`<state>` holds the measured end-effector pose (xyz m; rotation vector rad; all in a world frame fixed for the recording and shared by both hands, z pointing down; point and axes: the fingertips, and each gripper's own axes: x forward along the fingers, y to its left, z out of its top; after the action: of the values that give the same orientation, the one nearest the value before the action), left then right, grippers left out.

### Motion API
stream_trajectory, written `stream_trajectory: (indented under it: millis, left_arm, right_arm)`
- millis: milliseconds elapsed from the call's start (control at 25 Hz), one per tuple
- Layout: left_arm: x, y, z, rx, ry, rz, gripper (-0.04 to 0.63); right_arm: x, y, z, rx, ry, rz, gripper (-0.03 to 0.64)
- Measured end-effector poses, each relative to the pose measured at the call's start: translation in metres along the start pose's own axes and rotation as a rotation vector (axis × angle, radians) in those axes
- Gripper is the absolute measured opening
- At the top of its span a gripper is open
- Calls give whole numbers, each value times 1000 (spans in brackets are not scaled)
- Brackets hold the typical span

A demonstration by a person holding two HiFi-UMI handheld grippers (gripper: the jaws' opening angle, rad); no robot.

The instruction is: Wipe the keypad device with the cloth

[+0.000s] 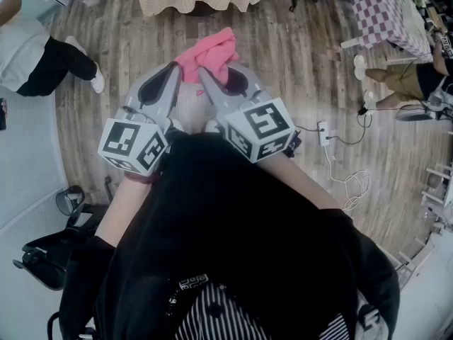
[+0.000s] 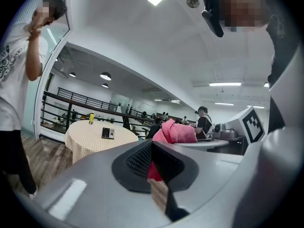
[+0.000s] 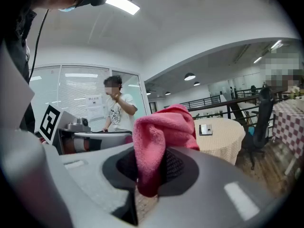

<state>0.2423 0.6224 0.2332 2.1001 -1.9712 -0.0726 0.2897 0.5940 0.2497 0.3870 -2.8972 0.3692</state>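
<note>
The person holds both tools close to the chest, tips pointing to 12 o'clock. The right tongs [image 3: 150, 167] are clamped on the pink cloth [image 1: 209, 54], which puffs up out of them. The left tongs [image 2: 152, 152] are squeezed nearly together with a bit of pink in the slit, so I think they nip an edge of the same cloth. The keypad device [image 2: 108, 133] lies flat on the round counter [image 2: 83, 144] far ahead at 12 o'clock, well apart from the cloth, so no wiping has begun. A few things could go wrong. The cloth is a loose bunch, and if the squeeze slackens on the way it could drop to the wooden floor [image 1: 283, 69] and get dirty. With both tongs busy on the cloth, nothing would hold the device, so a hard rub might push it across the counter's cover. A white power strip [image 1: 323, 132] with its cord lies on the floor at 3 o'clock, and a foot could catch it.
</note>
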Motion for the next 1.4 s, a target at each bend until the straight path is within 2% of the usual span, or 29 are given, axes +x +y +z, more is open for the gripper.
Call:
stream_trajectory:
  millis: [280,640,840,1000,1160,1400]
  left_arm:
    - [-2,-8,0,-23,-5,-17,0]
    - [-4,-4,-4,-30,4,-28,1]
    - [21,-7,0,-29,9,-31,0]
    - [33,-8,-11,-30,11,-29,2]
    - [68,-16,-6,-44,21,-28,0]
    - [99,10,3,-37,19,-5,0]
  right_arm:
    - [-8,-1,0,-6,9,0,74]
    - [-6,-3,-2,44,-13,-11,75]
    - [-6,-24,3,66,-16,-19,75]
    - [-6,-37,-12,93,-7,-22,75]
    - [-12,-72,-10,112,13,-25,75]
    - [14,-96,3,88,10,-48,75]
